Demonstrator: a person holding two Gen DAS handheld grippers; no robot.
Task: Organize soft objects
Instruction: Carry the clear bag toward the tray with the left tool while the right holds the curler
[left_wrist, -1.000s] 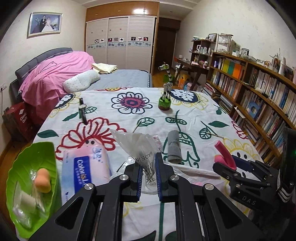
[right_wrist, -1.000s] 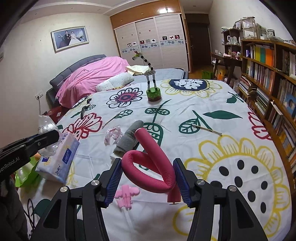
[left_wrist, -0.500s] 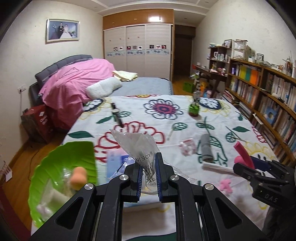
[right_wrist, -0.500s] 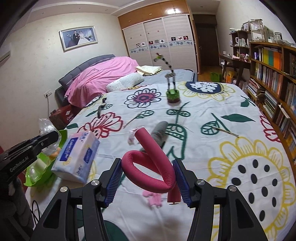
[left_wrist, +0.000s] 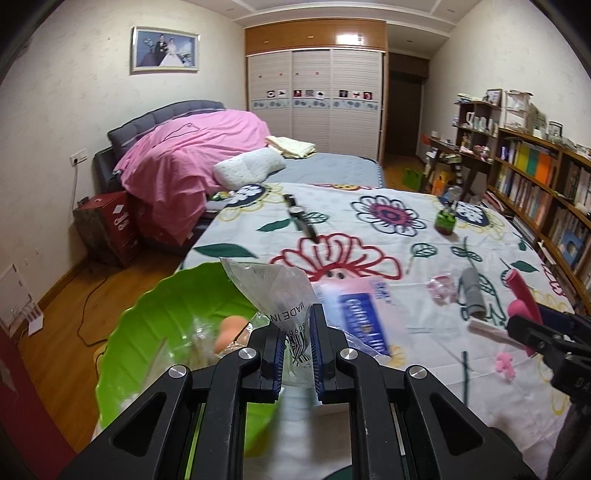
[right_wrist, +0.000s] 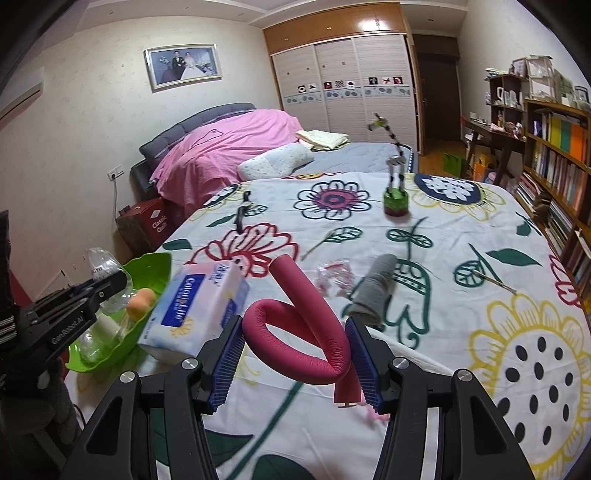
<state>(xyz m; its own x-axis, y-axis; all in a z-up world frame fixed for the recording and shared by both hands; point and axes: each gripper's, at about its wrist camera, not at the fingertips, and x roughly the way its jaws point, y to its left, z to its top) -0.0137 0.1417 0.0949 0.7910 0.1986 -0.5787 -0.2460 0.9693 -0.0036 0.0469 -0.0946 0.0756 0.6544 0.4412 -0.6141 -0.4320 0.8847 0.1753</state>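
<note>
Left wrist view: left gripper (left_wrist: 297, 354) clamped on a crinkled clear plastic bag (left_wrist: 275, 295) printed with black lettering and a barcode, blue ribbed pads pressed close on the film. Bag held just above the scalloped rim of a glossy green bowl (left_wrist: 155, 325), where a peach egg-shaped sponge (left_wrist: 228, 330) sits among more clear wrapping. Beyond, a soft pink-and-blue tissue pack (left_wrist: 364, 314) on the flower-print bedsheet (left_wrist: 369, 236), blurred. Farther right, a rolled grey sock (left_wrist: 472, 295).

Right wrist view: right gripper (right_wrist: 297, 363) closed around a looped pink foam tube (right_wrist: 295, 332) — smooth, matte, bent into a curl, one end rising, the other pointing down past the right pad. Raised over the near part of the sheet. Tissue pack just beyond the left finger, tilted against the bowl's rim. Left gripper at far left, poised over the bowl with the bag. Grey sock lying flat past the tube, beside a crumpled clear wrapper (right_wrist: 334, 277).
</note>
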